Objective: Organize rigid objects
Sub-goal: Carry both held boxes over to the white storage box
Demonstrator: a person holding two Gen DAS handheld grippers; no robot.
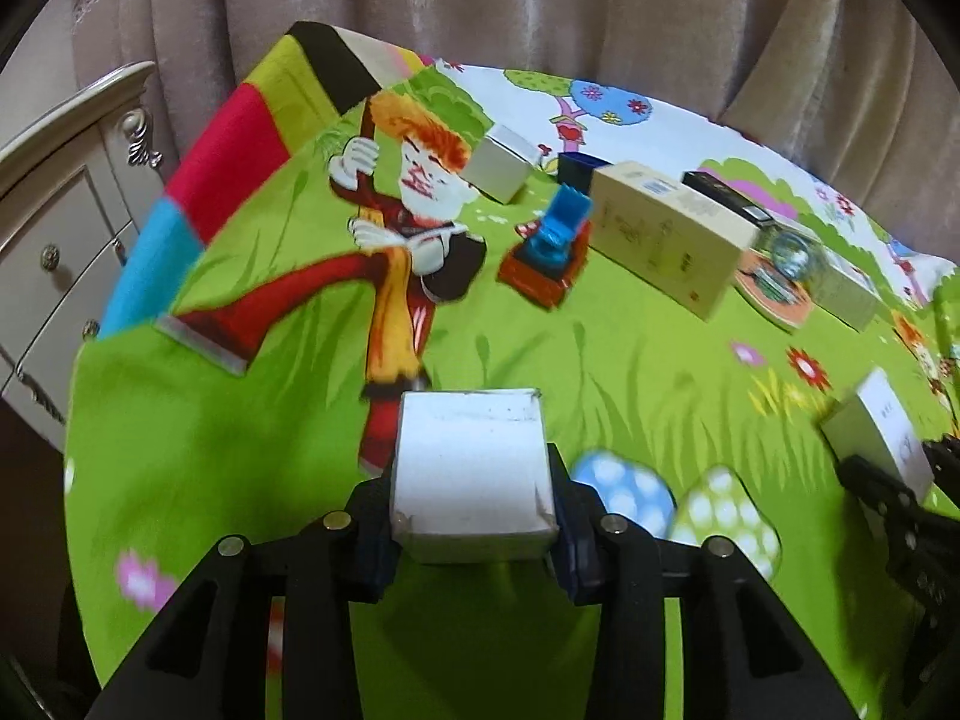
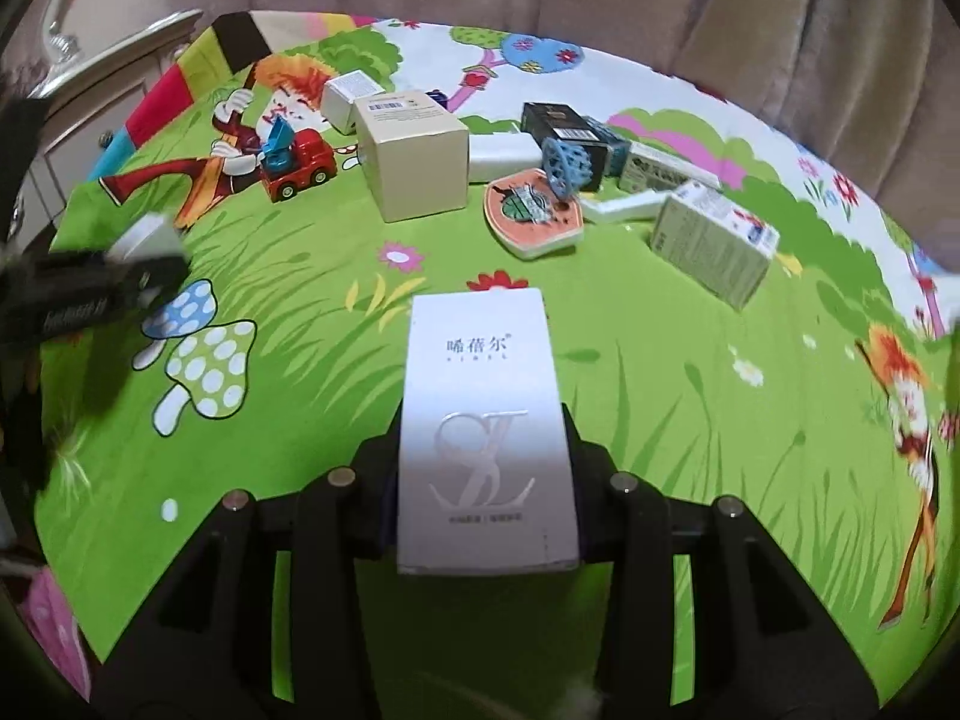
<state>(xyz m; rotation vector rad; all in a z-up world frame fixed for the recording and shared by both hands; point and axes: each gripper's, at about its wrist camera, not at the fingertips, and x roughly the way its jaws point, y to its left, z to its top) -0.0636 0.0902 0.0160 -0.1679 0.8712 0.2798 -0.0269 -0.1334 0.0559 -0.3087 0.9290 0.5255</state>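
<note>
My left gripper (image 1: 471,525) is shut on a small white cube box (image 1: 471,468), held above the green cartoon cloth (image 1: 240,450). My right gripper (image 2: 483,495) is shut on a tall white box with a silver logo (image 2: 483,420), also above the cloth. In the left wrist view the right gripper and its white box (image 1: 882,438) show at the right edge. In the right wrist view the left gripper with its box (image 2: 144,240) shows at the left edge, blurred.
At the back of the cloth lie a red toy truck (image 2: 297,165), a beige carton (image 2: 414,153), a white box (image 2: 348,96), a black box (image 2: 558,123), an orange flat pack (image 2: 534,213), a blue holed ball (image 2: 567,165) and a printed carton (image 2: 714,246). A white cabinet (image 1: 54,210) stands left; curtains behind.
</note>
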